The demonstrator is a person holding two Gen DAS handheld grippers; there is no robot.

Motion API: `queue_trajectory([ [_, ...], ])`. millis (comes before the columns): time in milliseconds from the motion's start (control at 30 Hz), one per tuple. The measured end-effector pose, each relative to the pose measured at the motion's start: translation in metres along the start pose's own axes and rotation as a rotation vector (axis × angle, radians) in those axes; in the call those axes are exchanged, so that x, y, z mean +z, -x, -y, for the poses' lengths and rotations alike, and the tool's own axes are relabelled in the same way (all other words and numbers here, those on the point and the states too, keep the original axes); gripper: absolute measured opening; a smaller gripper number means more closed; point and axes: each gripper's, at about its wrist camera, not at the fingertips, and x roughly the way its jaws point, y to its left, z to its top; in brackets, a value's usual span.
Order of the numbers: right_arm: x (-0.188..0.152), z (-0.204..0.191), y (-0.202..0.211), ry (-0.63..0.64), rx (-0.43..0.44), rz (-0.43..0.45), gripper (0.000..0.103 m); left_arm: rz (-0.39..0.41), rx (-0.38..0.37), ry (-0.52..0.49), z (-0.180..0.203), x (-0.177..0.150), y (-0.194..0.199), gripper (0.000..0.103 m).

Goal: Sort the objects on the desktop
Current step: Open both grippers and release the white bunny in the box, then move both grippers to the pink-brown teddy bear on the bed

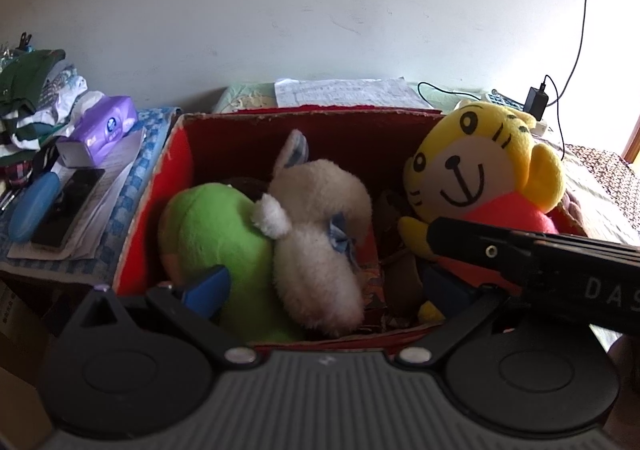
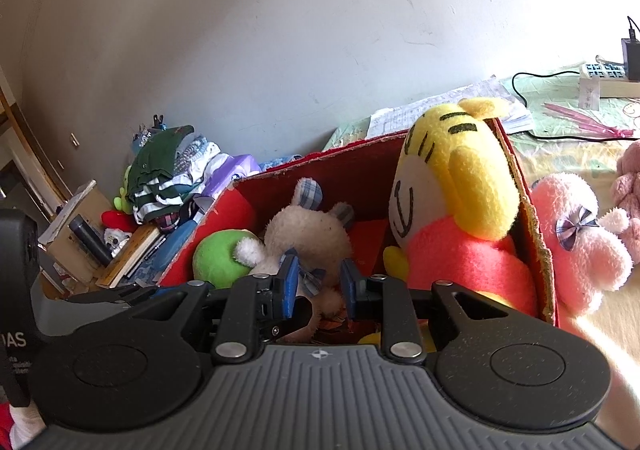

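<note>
Red box (image 2: 348, 170) crowds three plush toys beneath both empty grippers: right (image 2: 320, 286) part-open, left (image 1: 328, 290) wide.

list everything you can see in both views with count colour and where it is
box: 1, red, centre, open top
tiger plush: 1, yellow with coral top, right end of box
bunny plush: 1, cream, middle of box
green plush: 1, left part of box
pink plush: 1, outside box, right
tissue pack: 1, purple, left of box
clothes pile: 1, green and white, far left
power strip: 1, white, far right by wall
papers: white stack, behind box
left gripper: open, over box
right gripper: open, over bunny plush
</note>
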Motion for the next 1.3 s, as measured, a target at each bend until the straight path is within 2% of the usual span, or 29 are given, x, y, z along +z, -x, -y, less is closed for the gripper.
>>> queue_trajectory([
  [367,0.005,0.011,0.002,0.007,0.115,-0.026,0.024,0.002,0.125,-0.003,0.013,0.001,0.009,0.102],
  [467,0.008,0.013,0.009,0.031,0.157,-0.03,0.03,0.016,0.145,0.003,0.017,0.001,0.018,0.102],
  [567,0.013,0.019,0.017,0.036,0.22,-0.036,0.031,0.042,0.182,-0.007,0.025,0.001,0.03,0.102],
  [700,0.02,0.034,0.037,0.042,0.293,-0.023,0.032,0.074,0.208,-0.041,0.041,0.006,0.047,0.103],
  [833,0.03,0.059,0.061,0.016,0.345,0.008,0.032,0.143,0.225,-0.138,0.073,0.013,0.064,0.103],
  [1067,0.043,0.121,0.098,-0.101,0.319,0.089,0.032,0.2,0.1,-0.192,0.132,0.035,0.07,0.103],
  [1300,0.044,0.183,0.125,-0.212,0.208,0.108,0.033,0.192,-0.032,-0.248,0.207,0.042,0.048,0.103],
])
